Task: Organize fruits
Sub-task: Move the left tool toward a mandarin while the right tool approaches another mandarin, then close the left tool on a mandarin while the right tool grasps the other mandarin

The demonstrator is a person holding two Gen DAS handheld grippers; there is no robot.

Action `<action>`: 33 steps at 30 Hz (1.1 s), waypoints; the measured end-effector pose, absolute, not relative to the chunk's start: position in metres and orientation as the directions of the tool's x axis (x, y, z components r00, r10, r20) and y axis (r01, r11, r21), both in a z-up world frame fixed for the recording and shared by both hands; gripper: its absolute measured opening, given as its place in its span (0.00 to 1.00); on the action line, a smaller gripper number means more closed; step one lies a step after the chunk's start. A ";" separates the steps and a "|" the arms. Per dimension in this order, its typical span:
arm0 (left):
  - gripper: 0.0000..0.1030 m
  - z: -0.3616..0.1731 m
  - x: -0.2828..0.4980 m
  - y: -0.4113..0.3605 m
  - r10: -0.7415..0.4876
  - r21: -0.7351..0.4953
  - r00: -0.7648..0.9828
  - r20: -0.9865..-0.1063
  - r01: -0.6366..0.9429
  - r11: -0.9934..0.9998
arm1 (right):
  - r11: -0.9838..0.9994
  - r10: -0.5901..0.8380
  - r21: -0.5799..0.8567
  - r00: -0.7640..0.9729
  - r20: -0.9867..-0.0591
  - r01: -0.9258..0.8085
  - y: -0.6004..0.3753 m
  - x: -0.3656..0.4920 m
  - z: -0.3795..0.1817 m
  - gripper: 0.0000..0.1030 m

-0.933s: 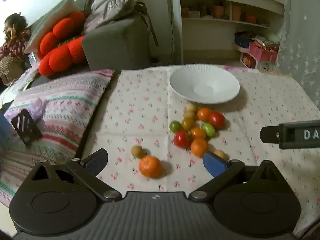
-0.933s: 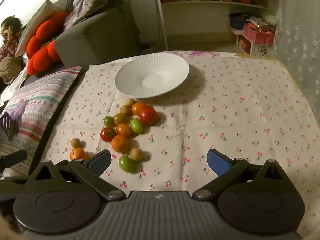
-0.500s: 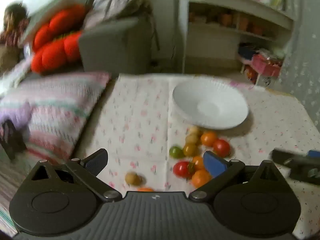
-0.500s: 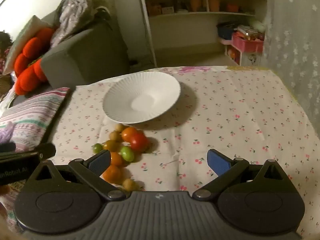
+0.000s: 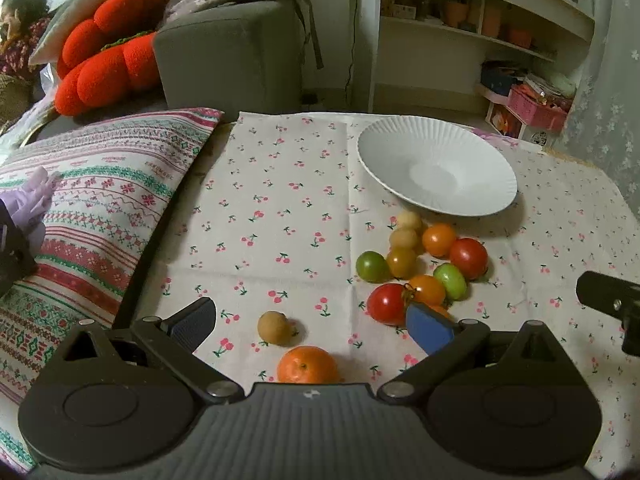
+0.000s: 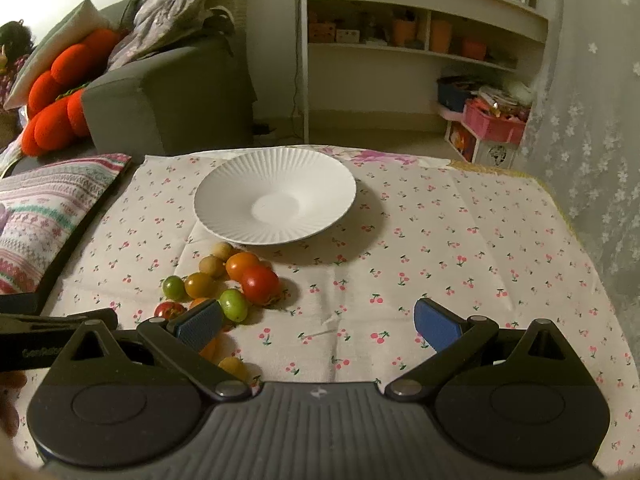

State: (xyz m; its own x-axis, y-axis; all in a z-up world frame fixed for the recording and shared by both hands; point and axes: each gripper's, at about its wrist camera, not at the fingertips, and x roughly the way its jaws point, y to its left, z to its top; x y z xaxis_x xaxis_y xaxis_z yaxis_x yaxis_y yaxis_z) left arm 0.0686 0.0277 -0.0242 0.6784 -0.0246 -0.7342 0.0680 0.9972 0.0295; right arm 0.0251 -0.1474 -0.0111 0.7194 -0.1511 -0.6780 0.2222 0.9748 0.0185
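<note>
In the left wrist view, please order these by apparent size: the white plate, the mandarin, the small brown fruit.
1. white plate
2. mandarin, though it lies nearest the camera
3. small brown fruit

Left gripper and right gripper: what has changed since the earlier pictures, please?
The left gripper pulled back over the mandarin again; the right gripper rose and drew away from the fruits. Nothing was grasped; both stay open. The fruits and white plate stayed put.
</note>
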 end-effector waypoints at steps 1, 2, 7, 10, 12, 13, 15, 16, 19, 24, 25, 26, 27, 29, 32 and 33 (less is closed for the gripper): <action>0.88 -0.025 0.068 0.027 -0.020 0.037 0.683 -0.730 0.069 0.997 | 0.976 -0.143 0.024 0.719 -0.680 0.218 -0.147 0.025 -0.011 1.00; 0.88 -0.025 0.067 0.027 -0.015 0.047 0.687 -0.727 0.071 0.996 | 0.977 -0.138 0.026 0.719 -0.681 0.213 -0.145 0.025 -0.011 1.00; 0.88 -0.027 0.068 0.031 -0.014 0.041 0.683 -0.730 0.064 0.997 | 0.980 -0.149 -0.008 0.713 -0.685 0.197 -0.137 0.021 -0.014 1.00; 0.88 -0.022 0.064 0.032 0.000 0.051 0.707 -0.707 0.051 0.997 | 0.982 -0.158 -0.036 0.710 -0.686 0.185 -0.130 0.020 -0.016 1.00; 0.88 -0.020 0.062 0.032 0.003 0.060 0.719 -0.696 0.054 0.997 | 0.982 -0.166 -0.052 0.706 -0.689 0.180 -0.126 0.021 -0.019 1.00; 0.88 -0.020 0.062 0.032 0.001 0.060 0.717 -0.697 0.057 0.997 | 0.983 -0.165 -0.058 0.703 -0.692 0.173 -0.123 0.021 -0.021 1.00; 0.88 -0.024 0.064 0.034 -0.015 0.044 0.703 -0.711 0.066 0.997 | 0.984 -0.162 -0.065 0.701 -0.694 0.164 -0.119 0.023 -0.022 0.99; 0.88 -0.026 0.065 0.036 -0.022 0.034 0.694 -0.719 0.067 0.997 | 0.985 -0.159 -0.067 0.701 -0.695 0.157 -0.118 0.024 -0.022 0.99; 0.88 -0.029 0.066 0.041 -0.046 0.001 0.676 -0.735 0.069 0.998 | 0.989 -0.117 -0.020 0.699 -0.706 0.145 -0.123 0.025 -0.023 0.97; 0.88 -0.031 0.066 0.053 -0.090 -0.064 0.662 -0.744 0.064 0.996 | 0.984 -0.046 0.090 0.700 -0.713 0.156 -0.144 0.029 -0.024 0.88; 0.88 -0.034 0.067 0.055 -0.099 -0.076 0.652 -0.751 0.063 0.995 | 0.982 -0.037 0.105 0.700 -0.713 0.160 -0.148 0.029 -0.025 0.82; 0.87 -0.037 0.069 0.057 -0.110 -0.091 0.637 -0.763 0.063 0.994 | 0.979 -0.028 0.122 0.698 -0.716 0.165 -0.152 0.030 -0.026 0.79; 0.87 -0.041 0.071 0.059 -0.123 -0.105 0.622 -0.774 0.065 0.992 | 0.976 -0.019 0.138 0.696 -0.718 0.168 -0.155 0.031 -0.028 0.75; 0.83 -0.046 0.071 0.062 -0.136 -0.120 0.604 -0.785 0.068 0.990 | 0.972 -0.004 0.159 0.688 -0.725 0.173 -0.160 0.032 -0.033 0.72; 0.76 -0.050 0.070 0.067 -0.122 -0.108 0.601 -0.790 0.060 0.992 | 0.973 0.000 0.158 0.684 -0.730 0.169 -0.162 0.034 -0.036 0.69; 0.74 -0.050 0.069 0.069 -0.116 -0.102 0.603 -0.789 0.058 0.993 | 0.973 0.009 0.163 0.684 -0.730 0.161 -0.163 0.035 -0.037 0.69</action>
